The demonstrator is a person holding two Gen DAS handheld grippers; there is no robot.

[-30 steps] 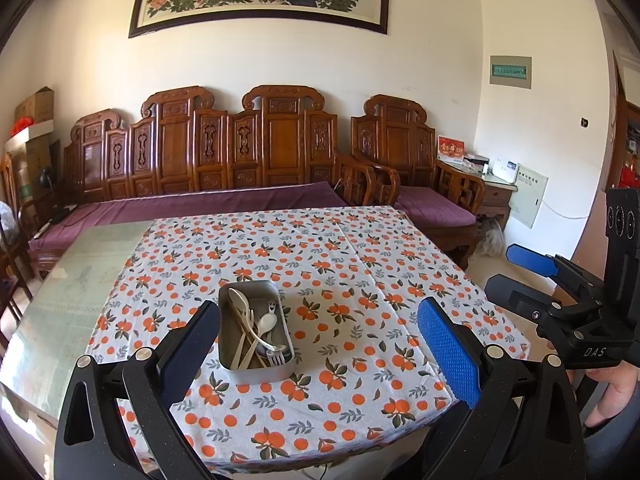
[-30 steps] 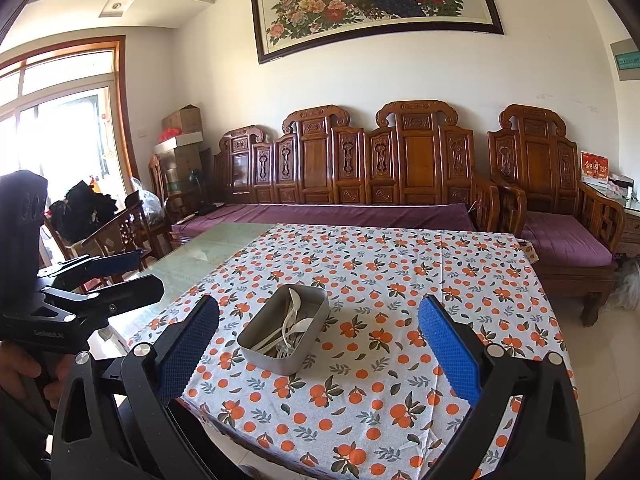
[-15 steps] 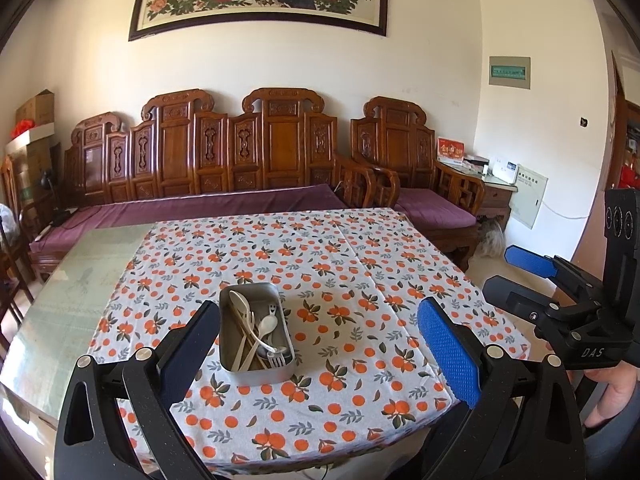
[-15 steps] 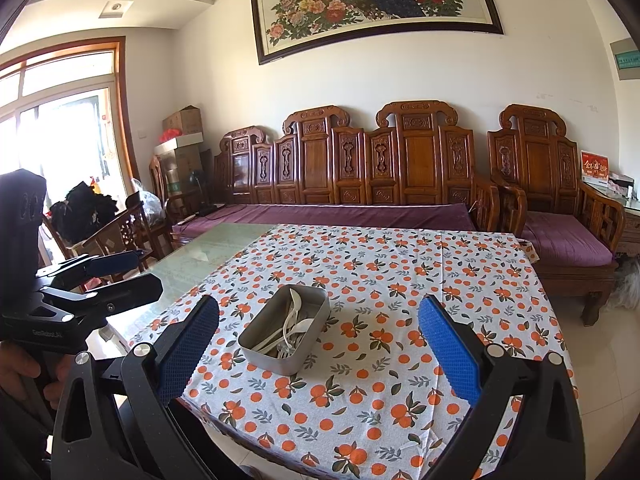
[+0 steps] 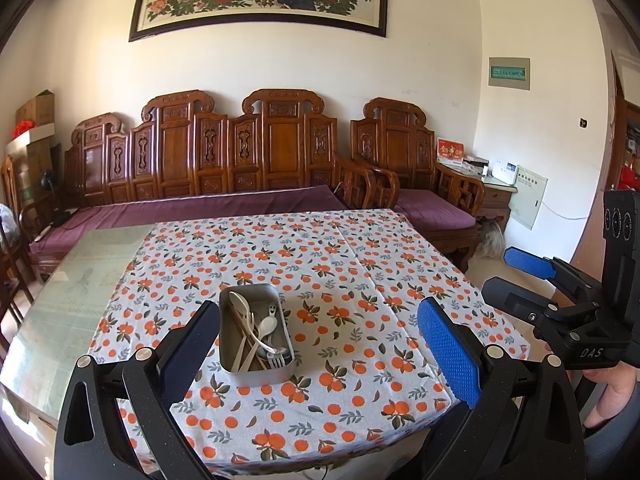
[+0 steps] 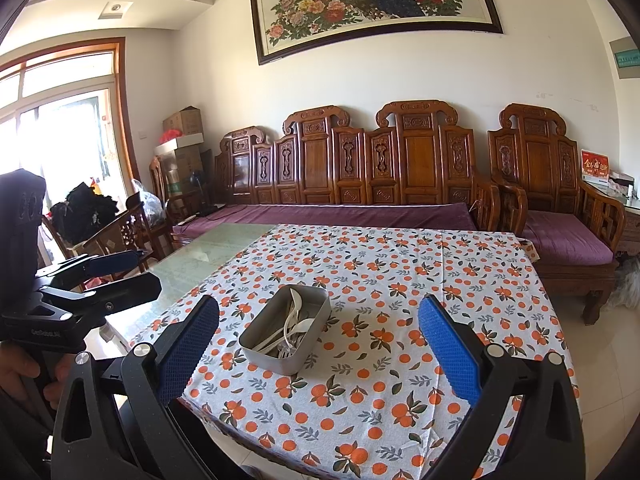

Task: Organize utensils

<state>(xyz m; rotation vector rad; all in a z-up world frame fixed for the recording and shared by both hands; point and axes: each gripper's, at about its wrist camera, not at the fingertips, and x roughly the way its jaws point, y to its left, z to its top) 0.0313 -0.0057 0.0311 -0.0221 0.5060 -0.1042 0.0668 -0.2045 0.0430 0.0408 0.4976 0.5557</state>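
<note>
The metal tin [image 5: 256,334] of utensils [image 5: 256,328] is laid on the desk [image 5: 360,280], long axis running away from the cameras; both the left claw [image 5: 320,354] and the right claw [image 6: 320,354] are held spread, nothing gripped.

The tin [image 5: 256,332] of utensils [image 5: 256,330] is the only thing standing on the cloth [image 5: 360,272], near its front edge. Cloth lies bare to the tin's right, left and rear, with bare glass table [image 5: 72,280] further left. Both grippers, left [image 5: 320,348] and right [image 6: 320,344], hang wide-jawed off the front edge.
</note>
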